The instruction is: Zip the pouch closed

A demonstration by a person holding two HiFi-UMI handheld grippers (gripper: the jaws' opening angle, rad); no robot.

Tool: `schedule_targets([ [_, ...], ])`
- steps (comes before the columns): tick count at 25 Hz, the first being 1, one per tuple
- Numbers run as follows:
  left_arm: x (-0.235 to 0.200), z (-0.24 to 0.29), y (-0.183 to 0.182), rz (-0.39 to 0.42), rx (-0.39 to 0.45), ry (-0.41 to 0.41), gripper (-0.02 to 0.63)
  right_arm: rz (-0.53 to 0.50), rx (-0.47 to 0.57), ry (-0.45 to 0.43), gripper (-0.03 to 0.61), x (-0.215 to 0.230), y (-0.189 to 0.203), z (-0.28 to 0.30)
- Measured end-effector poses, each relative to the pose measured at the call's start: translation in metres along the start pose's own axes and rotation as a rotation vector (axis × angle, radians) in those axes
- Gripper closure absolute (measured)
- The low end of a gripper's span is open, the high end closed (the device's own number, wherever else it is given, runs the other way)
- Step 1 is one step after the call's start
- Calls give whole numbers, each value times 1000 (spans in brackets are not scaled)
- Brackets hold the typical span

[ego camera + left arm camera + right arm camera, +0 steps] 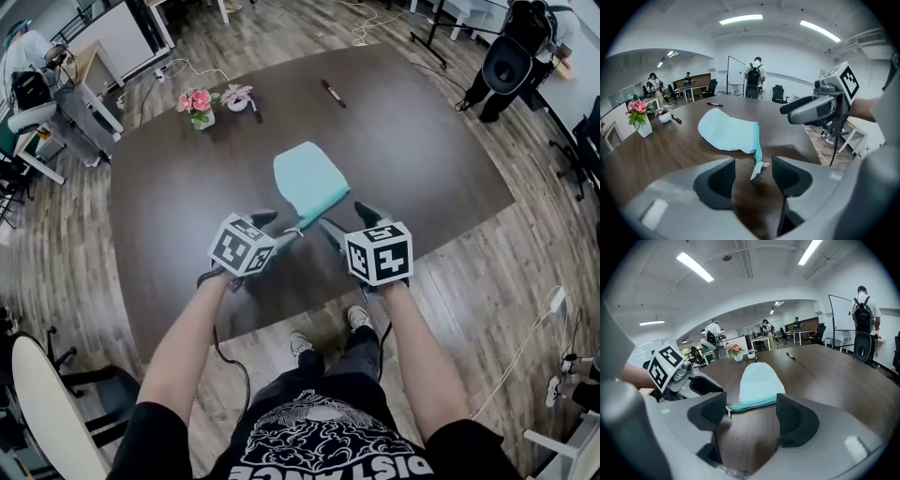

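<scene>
Gaping, left gripper (752,176): zipper pull (757,168) lies between its jaws, untouched. Right gripper (752,414): jaws likewise apart, teal zipper edge (754,403) just ahead. Light-blue pouch (309,180): flat on dark wooden table (422,141), near the person's side.

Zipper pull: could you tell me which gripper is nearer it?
Left. The left gripper has the zipper pull just ahead of its jaws; the right gripper faces the pouch mouth.

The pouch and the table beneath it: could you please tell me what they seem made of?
The pouch looks like soft, matte, pale teal fabric: it lies limp and slightly rumpled. Its zipper has fine teeth; plastic or metal, I cannot tell. The table looks like dark wood or laminate, with visible grain and slight sheen.
</scene>
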State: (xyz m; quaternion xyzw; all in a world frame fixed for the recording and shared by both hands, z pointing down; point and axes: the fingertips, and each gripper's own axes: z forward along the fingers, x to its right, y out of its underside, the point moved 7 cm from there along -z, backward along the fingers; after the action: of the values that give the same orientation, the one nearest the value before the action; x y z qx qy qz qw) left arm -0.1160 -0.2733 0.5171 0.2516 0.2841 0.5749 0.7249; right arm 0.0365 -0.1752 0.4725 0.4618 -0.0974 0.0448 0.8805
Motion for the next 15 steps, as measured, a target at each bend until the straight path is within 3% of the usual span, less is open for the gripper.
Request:
schedule_targets([
  [11,0,18,14,-7,-67,46,445,2,-62,-3,264,8,14,5],
  [15,-1,21,16,-9,-66,47,542,-5,-76,-17,267,8,18,9],
])
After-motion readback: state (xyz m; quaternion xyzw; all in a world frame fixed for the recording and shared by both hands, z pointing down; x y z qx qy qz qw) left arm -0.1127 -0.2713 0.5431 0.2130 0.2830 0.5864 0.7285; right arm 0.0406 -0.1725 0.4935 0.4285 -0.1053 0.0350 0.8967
